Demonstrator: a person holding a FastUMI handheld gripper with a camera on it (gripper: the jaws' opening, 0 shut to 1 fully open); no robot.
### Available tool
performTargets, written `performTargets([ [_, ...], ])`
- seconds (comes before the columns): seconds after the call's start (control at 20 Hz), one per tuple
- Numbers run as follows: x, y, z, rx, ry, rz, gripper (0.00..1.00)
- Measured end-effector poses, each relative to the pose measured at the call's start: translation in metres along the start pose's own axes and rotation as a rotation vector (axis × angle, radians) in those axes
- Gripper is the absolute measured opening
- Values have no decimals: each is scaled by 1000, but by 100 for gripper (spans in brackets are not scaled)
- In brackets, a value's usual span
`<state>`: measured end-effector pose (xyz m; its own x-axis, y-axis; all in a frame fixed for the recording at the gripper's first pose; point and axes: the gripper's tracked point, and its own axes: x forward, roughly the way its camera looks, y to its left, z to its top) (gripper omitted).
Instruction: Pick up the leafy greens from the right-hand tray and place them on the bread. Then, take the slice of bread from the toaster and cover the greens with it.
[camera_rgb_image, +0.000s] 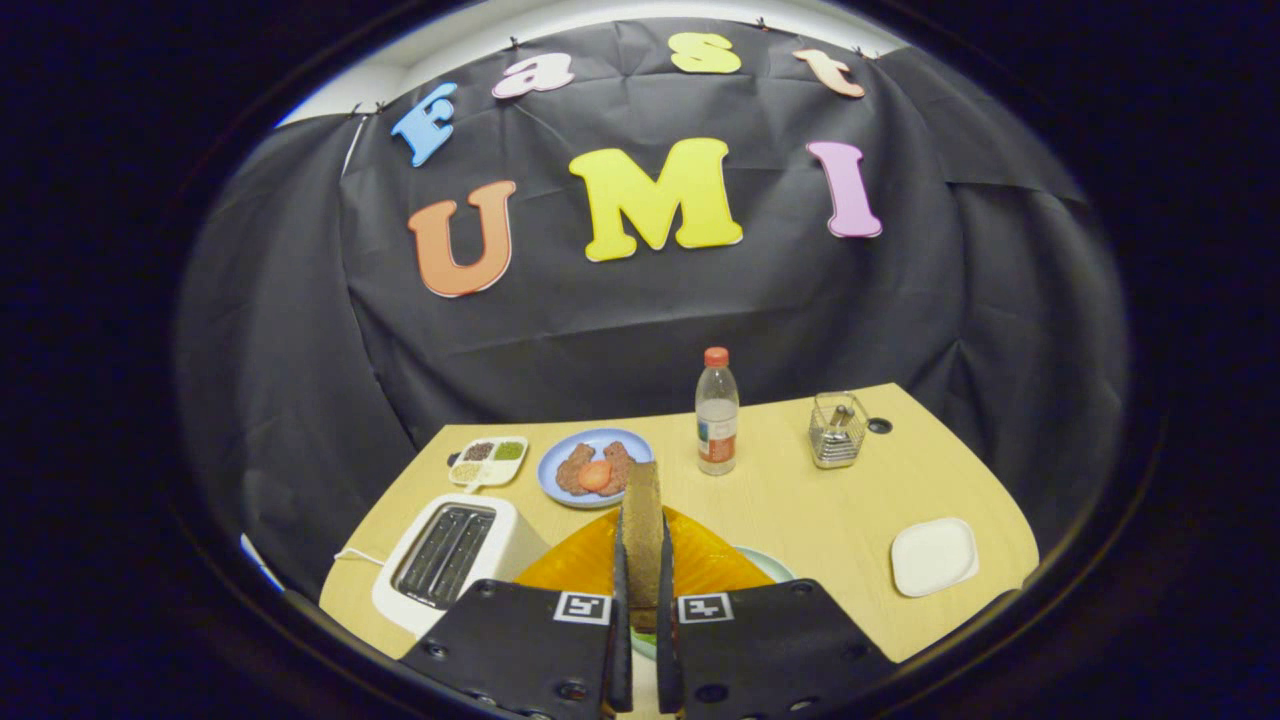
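Observation:
My gripper (641, 590) is shut on a brown slice of bread (642, 525), which stands on edge between the two fingers and rises above them. Under the fingers lies an orange plate (575, 565), with a bit of leafy green (645, 637) showing low between the fingers. The white toaster (455, 560) sits just left of the fingers, both slots dark and empty. A white tray (933, 556) lies to the right with nothing on it.
Beyond the fingers stand a blue plate (560, 455) with meat slices and a tomato slice, a small divided dish (488, 461) of seasonings, a plastic bottle (717, 412) and a wire holder (837, 430). A pale plate rim (770, 562) peeks out right of the orange plate.

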<state>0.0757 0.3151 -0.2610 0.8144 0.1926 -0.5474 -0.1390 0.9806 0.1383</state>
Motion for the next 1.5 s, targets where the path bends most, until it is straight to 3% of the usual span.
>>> performTargets([
  [0.35,44,-10,-66,10,113,32,10],
  [0.75,59,-32,-93,80,154,20,10],
  [0.95,59,-51,-95,29,161,1,22],
  [1.25,58,-84,-86,-32,135,-35,71],
  [1.35,55,-91,-74,-37,113,-34,72],
  [1.5,44,-100,-45,-50,51,-31,90],
])
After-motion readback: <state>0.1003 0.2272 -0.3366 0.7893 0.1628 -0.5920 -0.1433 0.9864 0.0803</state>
